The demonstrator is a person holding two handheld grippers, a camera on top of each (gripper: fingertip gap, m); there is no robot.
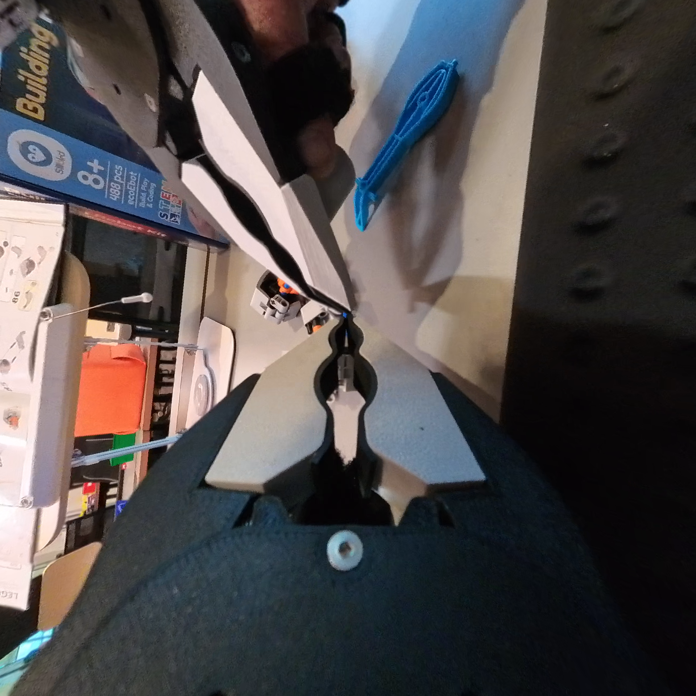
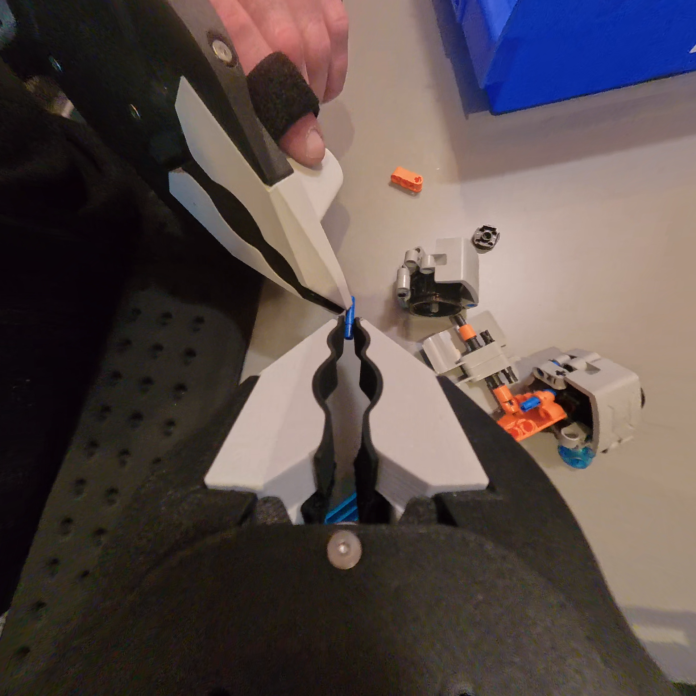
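My right gripper [image 2: 348, 321] is shut on a small blue pin [image 2: 349, 327], gripping its lower half at the fingertips. My left gripper [image 1: 345, 320] is shut too, and a speck of the blue pin [image 1: 344, 314] shows at its tips. The two grippers meet tip to tip. In the right wrist view the left gripper [image 2: 345, 306] comes in from the upper left and pinches the pin's upper end. In the left wrist view the right gripper [image 1: 350, 310] comes in from the upper left. Both hold the pin just above the pale table [image 2: 489, 565].
A grey, black and orange brick model [image 2: 527, 376] lies right of the tips; it also shows in the left wrist view [image 1: 278, 301]. Nearby lie a loose orange piece [image 2: 406, 180], a black round piece [image 2: 486, 237], a blue plastic tool [image 1: 410, 135], a blue box [image 2: 583, 49], and a black perforated mat [image 2: 132, 414]. My two grippers' fingertips are within a few centimetres of each other. The black round piece [image 2: 486, 237] is about equally far from each gripper, around 11 cm.
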